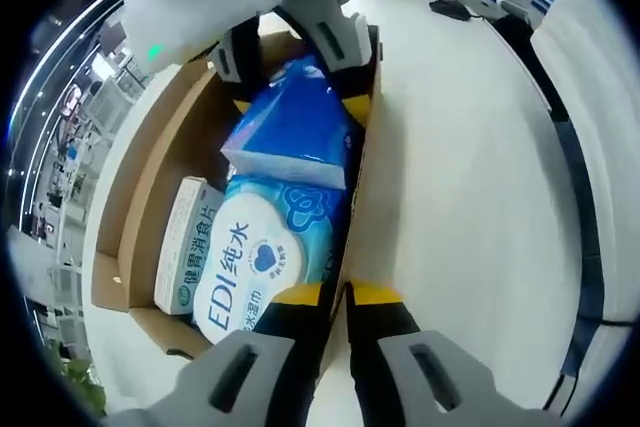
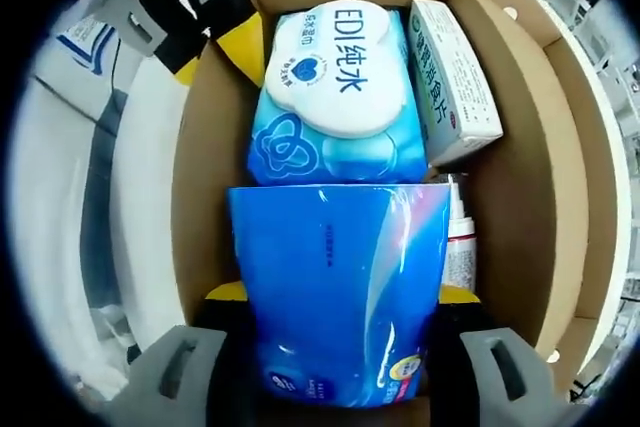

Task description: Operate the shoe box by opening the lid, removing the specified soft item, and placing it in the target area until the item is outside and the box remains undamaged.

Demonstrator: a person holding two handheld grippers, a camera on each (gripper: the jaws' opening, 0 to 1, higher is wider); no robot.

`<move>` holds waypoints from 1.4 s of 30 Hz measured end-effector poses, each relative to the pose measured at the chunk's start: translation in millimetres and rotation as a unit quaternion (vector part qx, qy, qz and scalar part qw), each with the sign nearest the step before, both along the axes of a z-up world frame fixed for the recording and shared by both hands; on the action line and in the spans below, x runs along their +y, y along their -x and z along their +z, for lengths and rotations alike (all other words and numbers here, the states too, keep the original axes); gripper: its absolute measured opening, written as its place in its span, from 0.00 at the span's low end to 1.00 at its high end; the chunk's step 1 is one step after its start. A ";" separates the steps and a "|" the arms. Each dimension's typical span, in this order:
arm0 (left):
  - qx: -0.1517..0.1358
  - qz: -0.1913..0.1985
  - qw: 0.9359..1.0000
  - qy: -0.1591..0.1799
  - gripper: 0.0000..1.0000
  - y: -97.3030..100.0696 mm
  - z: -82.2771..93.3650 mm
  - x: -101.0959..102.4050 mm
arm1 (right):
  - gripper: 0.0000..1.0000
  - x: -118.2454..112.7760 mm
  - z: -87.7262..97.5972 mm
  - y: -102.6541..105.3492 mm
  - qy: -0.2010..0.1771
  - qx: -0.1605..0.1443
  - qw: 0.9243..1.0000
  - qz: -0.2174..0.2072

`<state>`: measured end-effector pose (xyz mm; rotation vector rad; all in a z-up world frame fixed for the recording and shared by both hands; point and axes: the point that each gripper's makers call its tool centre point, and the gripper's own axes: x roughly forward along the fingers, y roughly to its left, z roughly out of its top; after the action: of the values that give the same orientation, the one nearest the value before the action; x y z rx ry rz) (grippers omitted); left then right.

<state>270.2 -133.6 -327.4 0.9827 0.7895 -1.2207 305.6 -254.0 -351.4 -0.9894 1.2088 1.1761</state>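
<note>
Now my right gripper (image 2: 335,367) clasps the blue tissue pack (image 2: 340,287) inside the open shoe box (image 2: 205,167), my left gripper (image 1: 335,317) pinches the box wall, and a careless lift may tear the cardboard.
</note>
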 end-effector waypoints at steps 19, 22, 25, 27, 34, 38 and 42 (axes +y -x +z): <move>0.001 -0.002 1.000 -0.002 0.07 -0.2 -0.5 -0.1 | 0.64 1.6 13.4 2.0 -0.033 -0.009 0.999 0.012; 0.000 -0.002 1.000 -0.001 0.07 0.4 -0.8 0.0 | 0.64 1.3 16.5 4.3 -0.036 -0.008 0.999 0.013; -0.001 -0.001 1.000 -0.001 0.07 0.2 -0.5 0.0 | 0.63 9.2 28.0 1.7 -0.059 -0.014 0.998 0.004; 0.000 -0.002 1.000 -0.003 0.07 0.0 -0.4 0.0 | 0.63 10.2 35.0 -1.0 -0.057 -0.018 0.998 0.007; 0.000 -0.005 1.000 -0.002 0.07 0.0 -0.4 -0.2 | 0.64 6.2 38.0 1.9 -0.043 -0.017 0.999 0.024; -0.001 -0.005 1.000 -0.003 0.07 -0.1 -0.8 0.1 | 0.64 2.2 39.8 3.5 -0.035 -0.020 0.999 0.032; -0.002 -0.006 1.000 -0.004 0.07 -0.1 -0.4 0.1 | 0.64 2.6 45.6 4.0 -0.033 -0.026 0.999 0.030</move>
<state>270.3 -133.5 -327.8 0.9970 0.7864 -1.2276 301.6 -251.4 -305.8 -1.0070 1.0998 1.2223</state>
